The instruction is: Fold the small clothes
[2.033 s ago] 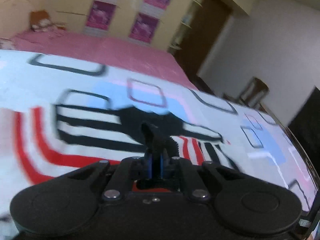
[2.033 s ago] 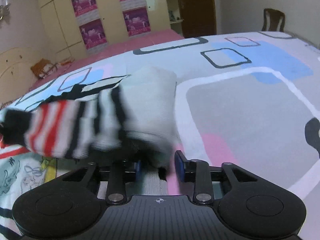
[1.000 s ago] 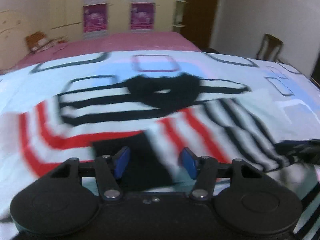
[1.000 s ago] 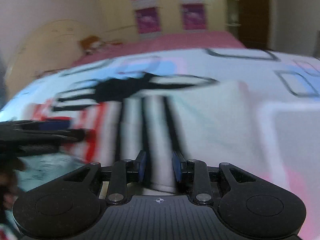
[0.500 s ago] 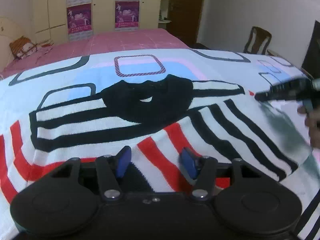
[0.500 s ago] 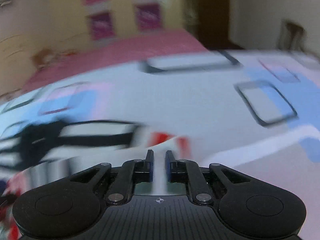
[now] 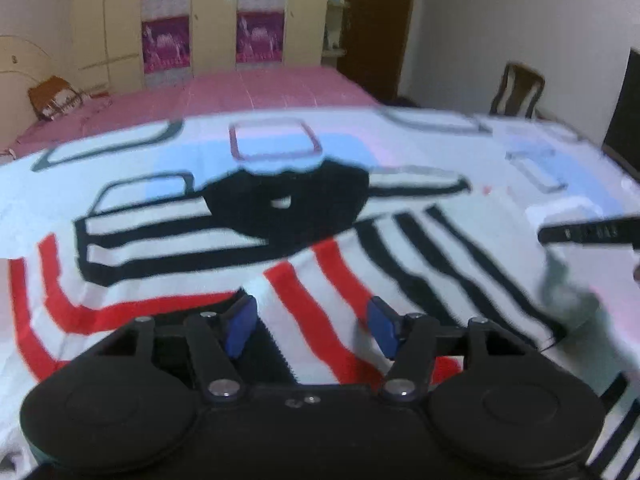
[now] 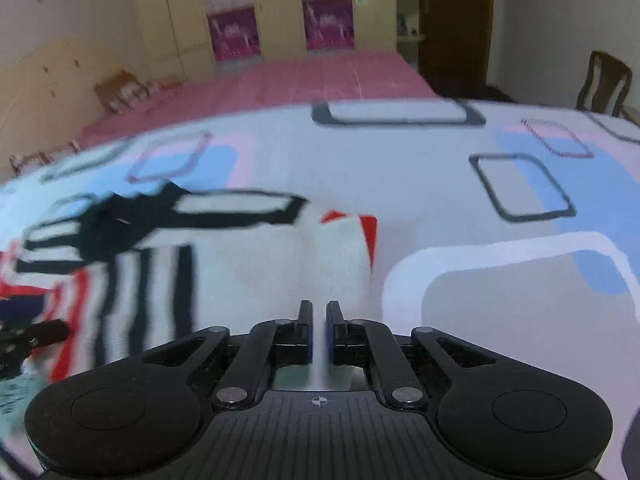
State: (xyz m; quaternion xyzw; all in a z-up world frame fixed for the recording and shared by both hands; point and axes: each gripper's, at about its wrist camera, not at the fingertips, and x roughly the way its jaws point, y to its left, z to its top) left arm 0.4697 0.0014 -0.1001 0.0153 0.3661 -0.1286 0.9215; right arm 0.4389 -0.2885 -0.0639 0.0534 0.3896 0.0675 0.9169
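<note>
A small white sweater with black and red stripes (image 7: 304,240) lies on the bed, its black collar (image 7: 288,200) toward the far side. One sleeve is folded across the body. My left gripper (image 7: 312,324) is open, hovering low over the sweater's near part, holding nothing. My right gripper (image 8: 319,328) has its jaws nearly closed with a narrow gap, just above the sweater's white right edge (image 8: 336,256); I cannot tell if cloth is pinched. The right gripper's fingers (image 7: 588,232) show at the right of the left wrist view.
The bedsheet (image 8: 500,272) is white with blue, pink and grey rounded squares. A pink bed (image 7: 248,92) lies beyond it, with yellow wardrobes (image 7: 208,12) behind. A wooden chair (image 7: 518,88) stands at the far right. A brown door (image 8: 456,20) is behind.
My left gripper let go of the sleeve and opened, leaving the sleeve folded across the body. My right gripper released the cloth, swung right and its jaws closed to a narrow gap.
</note>
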